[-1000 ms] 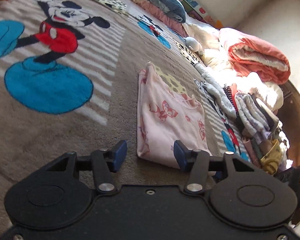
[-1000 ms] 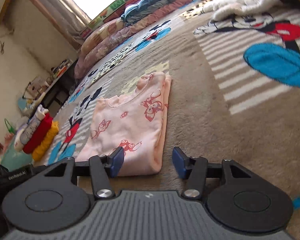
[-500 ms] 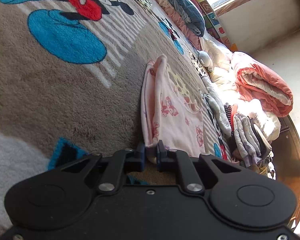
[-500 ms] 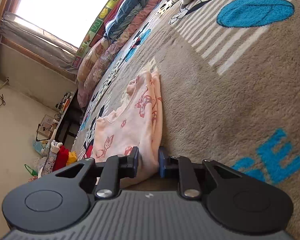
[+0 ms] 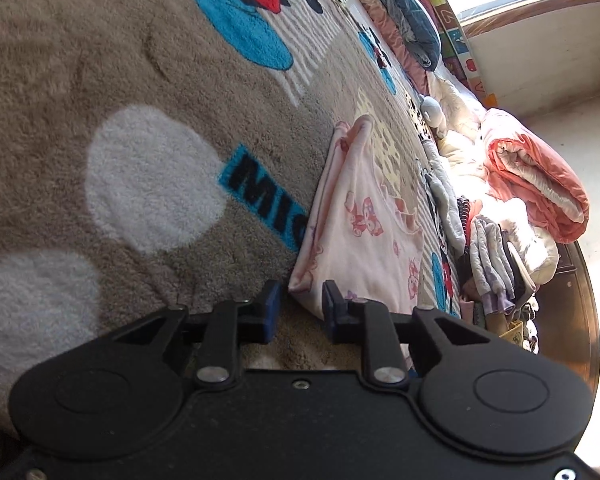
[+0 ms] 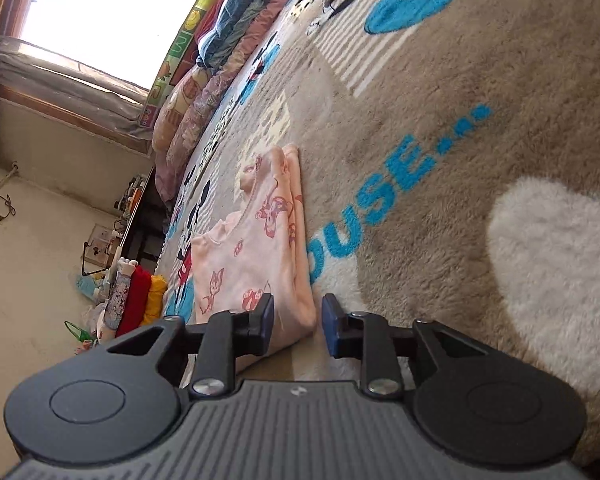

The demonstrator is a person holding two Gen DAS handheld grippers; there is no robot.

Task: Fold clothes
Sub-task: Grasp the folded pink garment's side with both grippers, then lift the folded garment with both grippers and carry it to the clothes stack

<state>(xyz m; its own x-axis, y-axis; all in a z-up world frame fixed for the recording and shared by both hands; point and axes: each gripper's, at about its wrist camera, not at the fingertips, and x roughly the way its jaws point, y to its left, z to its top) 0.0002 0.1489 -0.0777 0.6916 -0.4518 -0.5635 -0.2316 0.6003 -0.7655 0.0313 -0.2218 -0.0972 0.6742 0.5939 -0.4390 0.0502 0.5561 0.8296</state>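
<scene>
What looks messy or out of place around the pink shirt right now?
Nothing odd about the pink shirt: it lies folded flat on the blanket. Only the clothes heap at the bed's edge looks untidy. Both claws are open.

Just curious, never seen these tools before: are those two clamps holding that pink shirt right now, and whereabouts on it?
Neither. The left gripper and right gripper are both open, each straddling a near corner of the folded pink shirt without pinching it.

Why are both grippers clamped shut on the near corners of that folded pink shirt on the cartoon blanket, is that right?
Not quite. Both grippers are open. In the left wrist view the left gripper has a clear gap between its fingers, with the pink shirt corner just ahead of it. The right wrist view shows the right gripper open too. The rest holds: the shirt lies folded on the cartoon blanket.
</scene>
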